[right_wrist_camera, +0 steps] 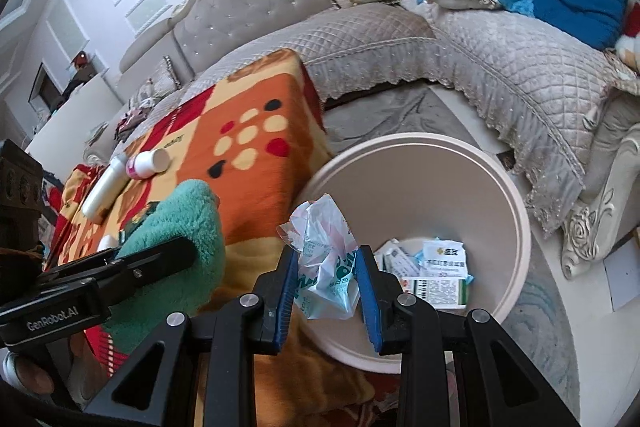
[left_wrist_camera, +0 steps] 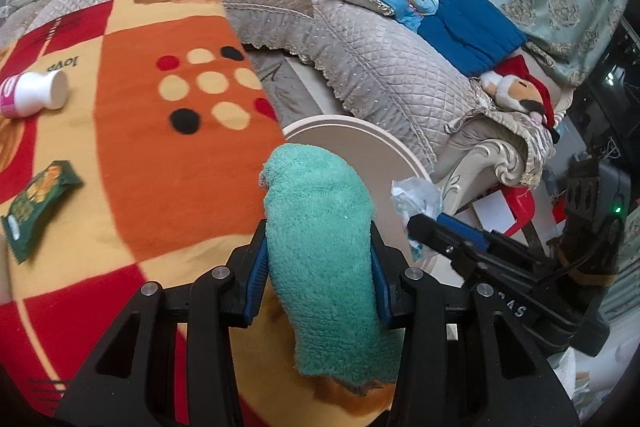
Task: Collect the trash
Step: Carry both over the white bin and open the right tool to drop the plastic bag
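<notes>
Towel (left_wrist_camera: pixel 320 247) hides most of bin (left_wrist_camera: pixel 400 151); bottle label (left_wrist_camera: pixel 10 93) cut off.

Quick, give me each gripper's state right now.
Left gripper: shut on the green towel.
Right gripper: shut on the crumpled wrapper, above the bin.

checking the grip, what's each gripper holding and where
Left gripper clamps the green towel across its bunched middle; right gripper pinches the crumpled plastic wrapper around its lower half.

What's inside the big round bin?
Inside the bin lie paper boxes and packets, white and green with print. The crumpled wrapper in the right gripper covers part of the bottom, so more may hide there.
</notes>
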